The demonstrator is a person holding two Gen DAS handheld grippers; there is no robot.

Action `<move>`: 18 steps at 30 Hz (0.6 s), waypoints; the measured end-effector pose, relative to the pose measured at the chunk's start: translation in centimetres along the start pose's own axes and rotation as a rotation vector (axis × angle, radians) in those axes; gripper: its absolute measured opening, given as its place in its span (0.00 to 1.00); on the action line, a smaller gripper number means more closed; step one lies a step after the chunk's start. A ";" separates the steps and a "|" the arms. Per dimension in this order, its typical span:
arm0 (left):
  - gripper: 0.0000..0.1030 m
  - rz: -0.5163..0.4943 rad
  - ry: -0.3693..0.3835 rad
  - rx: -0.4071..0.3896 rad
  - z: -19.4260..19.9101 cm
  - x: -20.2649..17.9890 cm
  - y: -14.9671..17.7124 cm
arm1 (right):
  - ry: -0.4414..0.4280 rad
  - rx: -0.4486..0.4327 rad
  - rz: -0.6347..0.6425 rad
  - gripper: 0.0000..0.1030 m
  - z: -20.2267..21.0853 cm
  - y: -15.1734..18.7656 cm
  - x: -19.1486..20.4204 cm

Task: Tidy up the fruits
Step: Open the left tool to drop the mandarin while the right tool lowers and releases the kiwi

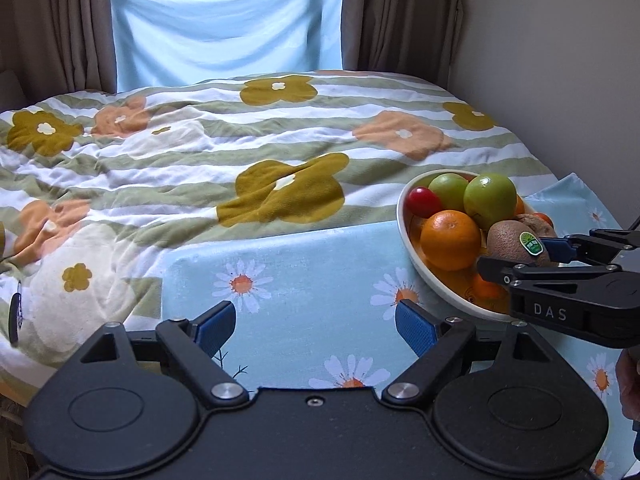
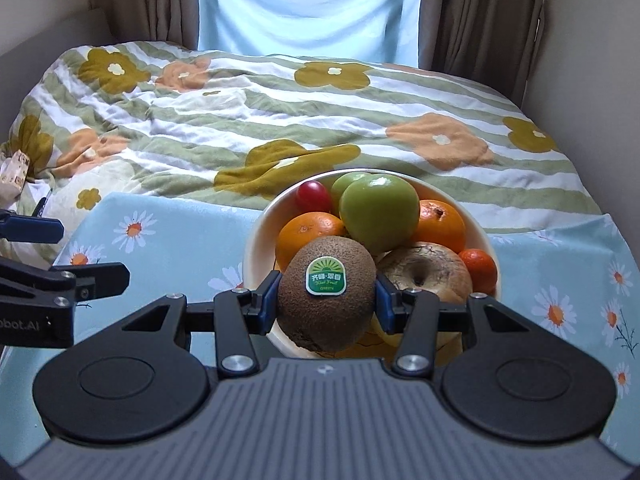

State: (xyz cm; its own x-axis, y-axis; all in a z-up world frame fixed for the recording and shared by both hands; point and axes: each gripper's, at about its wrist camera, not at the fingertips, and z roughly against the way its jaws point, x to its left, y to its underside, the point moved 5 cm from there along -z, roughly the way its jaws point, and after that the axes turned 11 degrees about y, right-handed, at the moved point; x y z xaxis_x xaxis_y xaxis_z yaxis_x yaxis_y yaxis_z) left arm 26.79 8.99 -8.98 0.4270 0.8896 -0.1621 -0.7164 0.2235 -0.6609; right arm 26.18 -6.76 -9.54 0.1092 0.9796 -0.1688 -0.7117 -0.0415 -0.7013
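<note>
A cream bowl (image 2: 482, 236) (image 1: 404, 224) on the blue daisy cloth holds green apples (image 2: 378, 212) (image 1: 490, 200), oranges (image 2: 308, 232) (image 1: 450, 240), a red fruit (image 2: 313, 195) (image 1: 423, 201), a brown blotched apple (image 2: 428, 270) and a small tangerine (image 2: 480, 270). My right gripper (image 2: 327, 300) (image 1: 520, 256) is shut on a brown kiwi (image 2: 326, 300) (image 1: 516, 242) with a green sticker, held over the bowl's near rim. My left gripper (image 1: 314, 326) stands open over the cloth, left of the bowl, with nothing between its fingers; in the right wrist view its fingers (image 2: 36, 230) show at the left edge.
The blue daisy cloth (image 1: 280, 280) (image 2: 180, 232) covers a low surface at the foot of a bed with a striped flower quilt (image 1: 240, 140) (image 2: 280, 112). Brown curtains and a light blue drape hang behind. A wall stands close on the right.
</note>
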 end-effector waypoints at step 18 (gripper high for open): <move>0.87 -0.006 -0.011 -0.017 0.4 -0.4 0.1 | 0.075 -0.129 0.147 0.89 0.9 1.1 0.9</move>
State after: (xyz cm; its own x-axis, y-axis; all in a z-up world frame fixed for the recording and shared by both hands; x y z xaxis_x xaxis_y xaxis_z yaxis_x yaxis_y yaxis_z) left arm 26.30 8.82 -8.66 0.4254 0.8925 -0.1498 -0.7042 0.2225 -0.6743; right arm 24.85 -5.75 -9.87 0.0655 0.9439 -0.3236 -0.6297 -0.2125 -0.7472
